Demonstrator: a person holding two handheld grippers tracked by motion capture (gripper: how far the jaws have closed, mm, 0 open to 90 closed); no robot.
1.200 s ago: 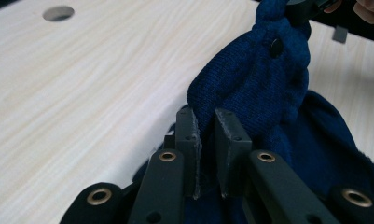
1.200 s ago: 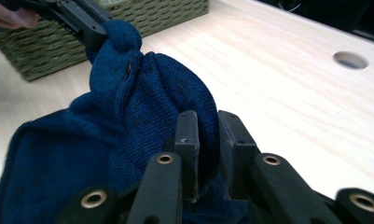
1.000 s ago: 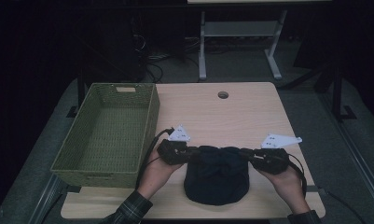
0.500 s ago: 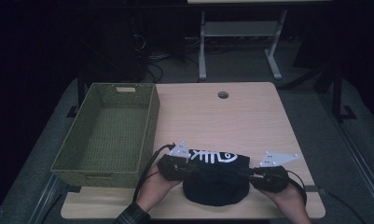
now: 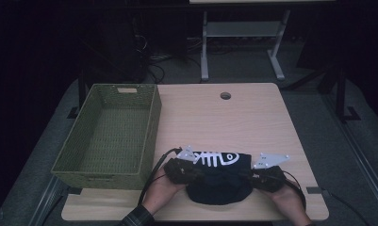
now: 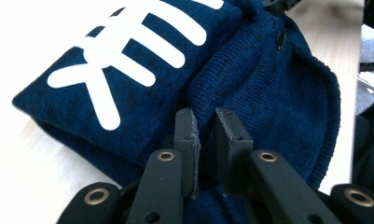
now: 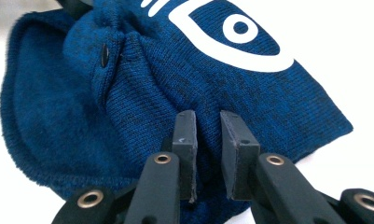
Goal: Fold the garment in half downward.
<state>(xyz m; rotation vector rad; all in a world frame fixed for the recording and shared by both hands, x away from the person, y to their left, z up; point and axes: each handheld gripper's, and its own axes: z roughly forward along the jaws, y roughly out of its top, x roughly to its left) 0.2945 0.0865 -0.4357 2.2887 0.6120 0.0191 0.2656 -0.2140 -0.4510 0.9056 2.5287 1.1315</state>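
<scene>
high view: a dark blue knitted garment (image 5: 218, 181) is seen lying near the front edge of the counter (image 5: 252, 122), just right of an olive woven basket (image 5: 109, 136). a white fish-skeleton print is carried on its upper folded band, with ribs at the left and a round eye at the right. below the band the knit is bunched into a rounded heap. the left hand-held gripper (image 5: 192, 170) is held at the garment's left end and the right hand-held gripper (image 5: 250, 176) at its right end, each in a hand coming in from the bottom.

in the left gripper view, the blue knit (image 6: 250, 88) is shown flecked with black, the white ribs crossing the fold, and a small dark button is seen near the top. the left hand-held gripper (image 6: 206, 140) is nearly closed, a fold of fabric being pinched between its narrow-set jaws. in the right gripper view, the eye print and a button beside a gathered seam are shown, and the right hand-held gripper (image 7: 208, 144) is likewise clamped on a fold of the garment (image 7: 142, 93).
</scene>
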